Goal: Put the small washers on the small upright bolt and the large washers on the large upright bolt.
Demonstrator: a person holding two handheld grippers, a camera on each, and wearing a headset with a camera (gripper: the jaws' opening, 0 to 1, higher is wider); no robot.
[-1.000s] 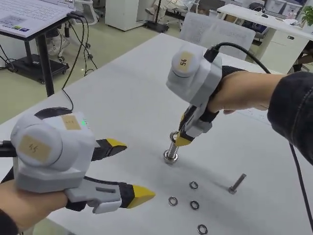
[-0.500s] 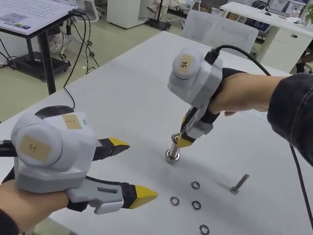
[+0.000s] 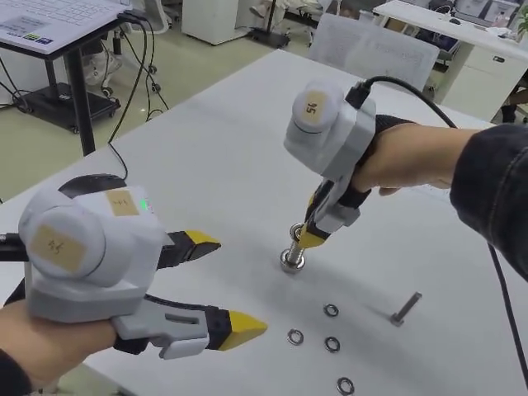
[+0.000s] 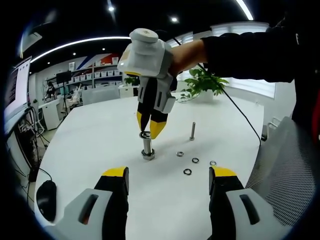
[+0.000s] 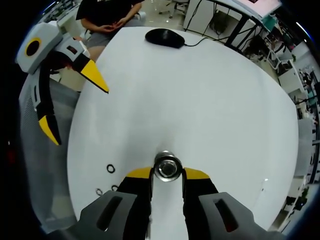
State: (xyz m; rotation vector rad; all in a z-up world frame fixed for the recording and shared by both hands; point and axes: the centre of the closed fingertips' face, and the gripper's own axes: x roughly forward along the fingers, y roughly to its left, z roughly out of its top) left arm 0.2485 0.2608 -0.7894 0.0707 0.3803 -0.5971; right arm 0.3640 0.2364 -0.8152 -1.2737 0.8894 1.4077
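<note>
On the white tabletop [image 3: 223, 140] the large upright steel bolt [image 3: 290, 250] stands near the middle on its wide base, and the right claw [image 3: 307, 239] comes down onto its top from above, held by a hand in a dark sleeve. In the right gripper view the two yellow-tipped jaws of the right claw [image 5: 167, 172] stand only a narrow way apart, one at each side of the bolt's top [image 5: 167, 166], pinching a large silver washer [image 4: 145, 134] that sits as a ring around the tip of the thread. The left gripper view shows the same ring level with the tips of the right claw [image 4: 150, 129], high on the shaft and well above the base. The left claw [image 3: 227, 285] hangs at the near left with its jaws spread wide and nothing between them, well apart from the bolt; it also shows at the left of the right gripper view [image 5: 77, 112]. Four small silver washers [image 3: 331, 310] lie flat in a loose cluster on the tabletop just to the near right of the large bolt, apart from one another. Further right stands the small steel bolt [image 4: 192, 131], which looks upright in the left gripper view, with bare thread. A black computer mouse [image 5: 164, 37] rests at the left edge of the tabletop.
</note>
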